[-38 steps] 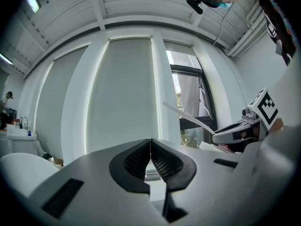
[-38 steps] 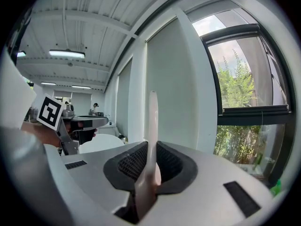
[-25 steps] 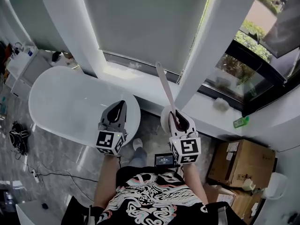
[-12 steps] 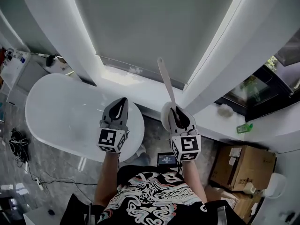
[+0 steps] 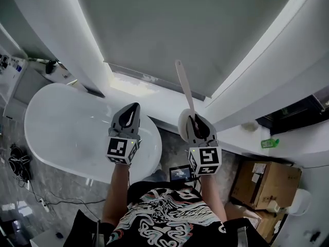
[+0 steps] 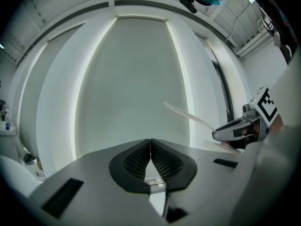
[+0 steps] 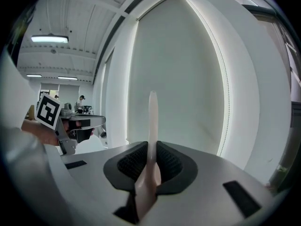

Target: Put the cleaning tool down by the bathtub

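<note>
Gripping the cleaning tool by its pale handle, the right gripper had its jaws clamped on it, and the handle stuck out past them toward the window blind. The left gripper hung beside it over the end of the bathtub, jaws pressed together with nothing between them. The tool was up in the air, just right of the tub and not touching it.
</note>
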{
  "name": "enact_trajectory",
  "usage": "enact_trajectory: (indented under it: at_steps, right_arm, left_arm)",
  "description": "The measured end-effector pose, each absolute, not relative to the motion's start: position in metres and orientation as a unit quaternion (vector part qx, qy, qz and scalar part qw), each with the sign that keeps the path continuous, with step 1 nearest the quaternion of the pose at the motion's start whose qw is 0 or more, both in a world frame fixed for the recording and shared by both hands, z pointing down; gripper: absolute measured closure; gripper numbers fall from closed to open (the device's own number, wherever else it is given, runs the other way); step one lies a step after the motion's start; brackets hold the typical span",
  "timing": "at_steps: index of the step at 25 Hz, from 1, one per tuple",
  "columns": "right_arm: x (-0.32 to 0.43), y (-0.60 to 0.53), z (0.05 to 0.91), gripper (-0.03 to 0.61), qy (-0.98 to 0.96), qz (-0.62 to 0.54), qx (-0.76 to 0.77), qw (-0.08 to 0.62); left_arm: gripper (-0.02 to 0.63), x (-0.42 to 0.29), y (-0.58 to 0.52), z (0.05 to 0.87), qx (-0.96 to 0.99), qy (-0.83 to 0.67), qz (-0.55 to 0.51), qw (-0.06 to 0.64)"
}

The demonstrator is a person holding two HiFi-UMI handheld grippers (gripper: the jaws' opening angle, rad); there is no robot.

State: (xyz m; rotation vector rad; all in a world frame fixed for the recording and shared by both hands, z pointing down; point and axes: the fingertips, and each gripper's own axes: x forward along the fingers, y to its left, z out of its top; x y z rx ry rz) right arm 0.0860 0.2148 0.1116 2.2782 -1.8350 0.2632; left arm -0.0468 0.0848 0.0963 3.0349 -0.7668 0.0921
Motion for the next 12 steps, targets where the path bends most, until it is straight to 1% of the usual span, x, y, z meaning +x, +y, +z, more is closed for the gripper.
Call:
enact_trajectory:
  at_steps: [12]
  right_arm:
    - [0.092,0.183,0.118,0.503,-0.620,0.094,0.771,0.107]
  left_arm:
    - [0.597,-0.036,0.046,0.104,0.970,-0.242,0.021,0.016]
